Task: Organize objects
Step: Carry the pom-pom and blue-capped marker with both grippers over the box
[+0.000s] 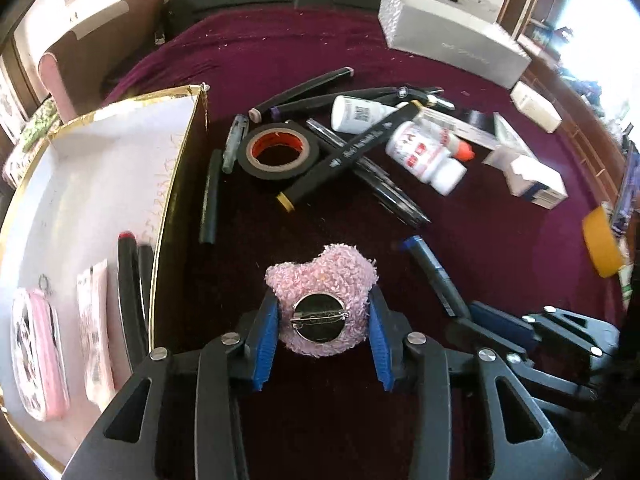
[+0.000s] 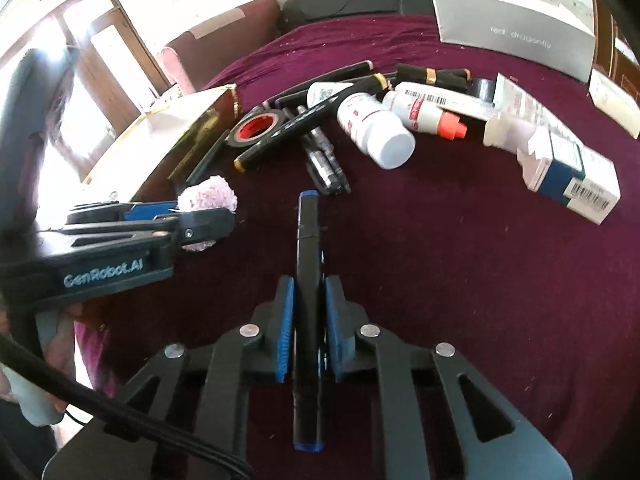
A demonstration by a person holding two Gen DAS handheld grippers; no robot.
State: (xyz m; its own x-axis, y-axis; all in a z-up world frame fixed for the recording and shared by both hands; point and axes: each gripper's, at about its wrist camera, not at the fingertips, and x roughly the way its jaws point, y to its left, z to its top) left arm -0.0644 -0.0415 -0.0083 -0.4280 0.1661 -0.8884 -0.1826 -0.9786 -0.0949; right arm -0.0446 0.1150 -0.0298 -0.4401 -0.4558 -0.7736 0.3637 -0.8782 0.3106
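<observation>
My left gripper is shut on a fluffy pink brooch, its metal pin back facing the camera, held above the maroon cloth just right of the gold-rimmed white box. The brooch also shows in the right wrist view. My right gripper is shut on a black marker with blue ends, pointing forward. The marker also shows in the left wrist view. A pile of markers, pens, black tape roll, white bottles and small cartons lies ahead.
The white box holds a pink pouch, a card and dark markers. A grey carton stands at the back right, a blue-white medicine box at right. A yellow tape roll is at the right edge.
</observation>
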